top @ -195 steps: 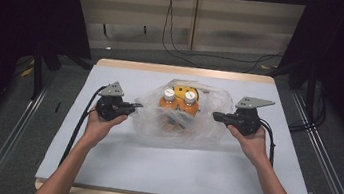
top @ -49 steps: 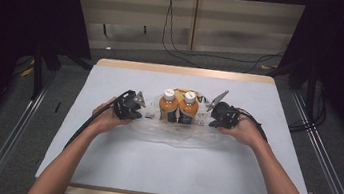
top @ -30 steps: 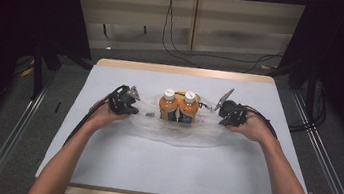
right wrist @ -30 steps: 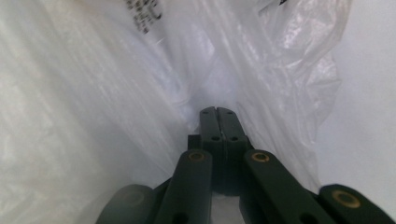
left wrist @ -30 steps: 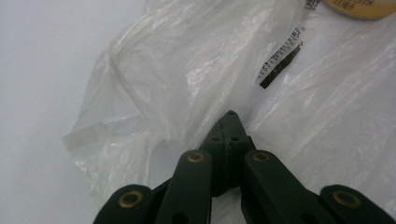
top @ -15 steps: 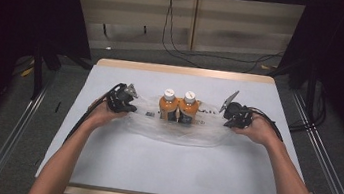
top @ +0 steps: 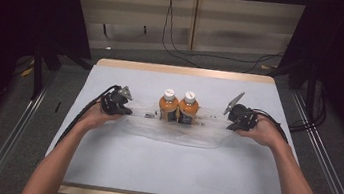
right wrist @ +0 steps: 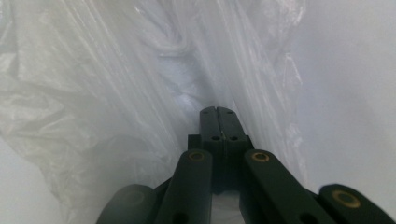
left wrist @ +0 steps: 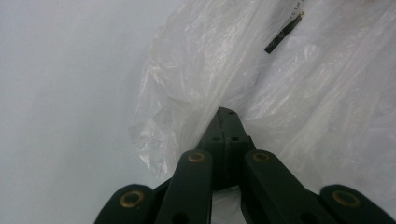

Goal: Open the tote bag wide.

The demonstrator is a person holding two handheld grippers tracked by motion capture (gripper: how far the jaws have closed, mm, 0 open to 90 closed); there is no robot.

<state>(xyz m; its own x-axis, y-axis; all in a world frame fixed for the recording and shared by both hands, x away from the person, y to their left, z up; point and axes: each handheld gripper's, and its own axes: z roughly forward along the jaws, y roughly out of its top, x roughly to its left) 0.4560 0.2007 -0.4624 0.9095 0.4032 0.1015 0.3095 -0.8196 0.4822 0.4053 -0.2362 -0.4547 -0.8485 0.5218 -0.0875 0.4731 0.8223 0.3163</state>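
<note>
**A:** Since the earliest frame the clear crinkled plastic bag (top: 175,130) has come down off the two orange bottles with white caps (top: 178,109); it was bunched up around them, and now it lies flattened on the desk in front of them, stretched left to right. Both hands have dropped lower and swung wider apart.

**B:** And the bottles?

**A:** Upright, side by side and touching, at the middle of the white-covered desk (top: 169,177), right at the bag's far edge. Whether they stand on the film or just behind it I can't tell.

**B:** The grip?

**A:** The left gripper (top: 123,107) has its jaws together on a fold of the bag (left wrist: 196,93), seen in the left gripper view. The right gripper (top: 231,119) is likewise clamped on film (right wrist: 140,93). Each holds one end.

**B:** So how should the pull go?

**A:** I'd judge the step to be drawing the bag clear of the bottles. Keep both ends level and low, pull evenly toward the near edge, and go slowly: a snag at the bottle bases could tip them. Don't loosen either clamp while the film is taut.
</note>
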